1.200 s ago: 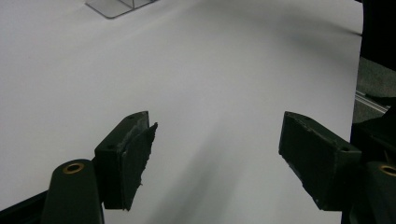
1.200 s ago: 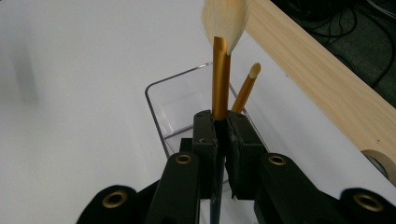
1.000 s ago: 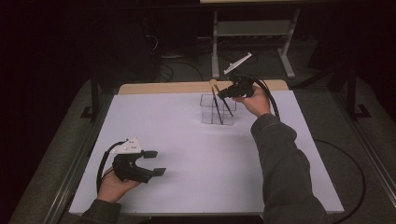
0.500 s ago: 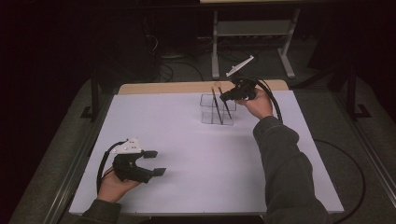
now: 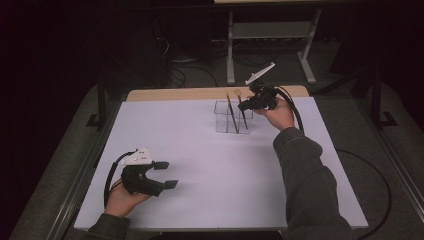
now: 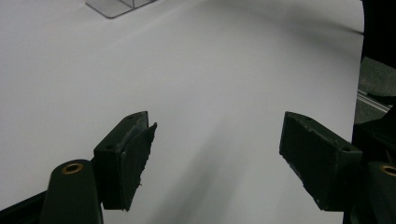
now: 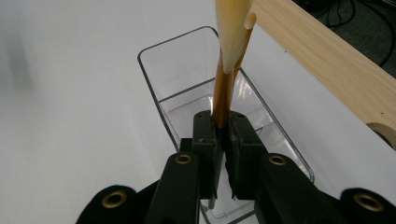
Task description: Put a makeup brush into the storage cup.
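My right gripper [image 7: 223, 140] pinches a brush [image 7: 224, 88] between its jaws, over the clear holder [image 7: 187, 88] at the upper centre of the table [image 5: 200, 150]. Its long axis runs nearly upright, pale tip up; lowering and releasing remain. My left gripper [image 6: 217, 158] rests lower left, jaws spread.

Dim room, white table [image 5: 210, 165] brightly lit; brush tip [image 7: 231, 28] blurred.

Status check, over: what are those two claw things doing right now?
Right gripper shut on brush, over clear holder. Left gripper open, jaws apart above white table. Nothing in the way.
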Action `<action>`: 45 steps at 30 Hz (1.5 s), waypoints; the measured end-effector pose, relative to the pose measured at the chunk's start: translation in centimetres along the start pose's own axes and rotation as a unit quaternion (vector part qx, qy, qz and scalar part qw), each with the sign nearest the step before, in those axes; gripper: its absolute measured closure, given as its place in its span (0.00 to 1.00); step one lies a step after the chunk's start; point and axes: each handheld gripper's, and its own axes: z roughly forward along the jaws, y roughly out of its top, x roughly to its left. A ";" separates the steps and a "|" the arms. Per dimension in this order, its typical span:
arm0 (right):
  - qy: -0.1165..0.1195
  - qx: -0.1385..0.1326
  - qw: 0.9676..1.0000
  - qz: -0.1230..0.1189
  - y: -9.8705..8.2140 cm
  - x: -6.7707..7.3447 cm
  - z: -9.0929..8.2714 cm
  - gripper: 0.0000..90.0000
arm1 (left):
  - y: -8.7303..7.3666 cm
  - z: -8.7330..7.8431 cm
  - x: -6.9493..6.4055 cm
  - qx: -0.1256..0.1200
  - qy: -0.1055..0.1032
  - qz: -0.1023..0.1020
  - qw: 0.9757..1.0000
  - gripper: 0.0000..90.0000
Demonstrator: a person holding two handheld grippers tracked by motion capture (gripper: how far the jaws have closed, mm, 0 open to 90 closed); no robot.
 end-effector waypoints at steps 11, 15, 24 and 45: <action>0.004 -0.002 1.000 0.011 -0.6 0.1 -0.2 0.91 | 0.1 -0.1 0.0 0.003 0.002 0.005 1.000 0.27; 0.005 -0.003 1.000 0.024 -0.9 0.1 -0.2 0.72 | 0.1 0.0 0.0 0.002 0.001 0.003 1.000 0.27; 0.008 -0.003 0.999 0.039 -1.5 0.0 -1.0 0.66 | 0.1 0.0 -0.1 0.003 0.001 0.005 1.000 0.27; 0.013 -0.034 0.998 0.058 -5.0 1.0 -2.8 0.58 | 0.2 0.1 -0.2 0.000 0.005 0.007 1.000 0.26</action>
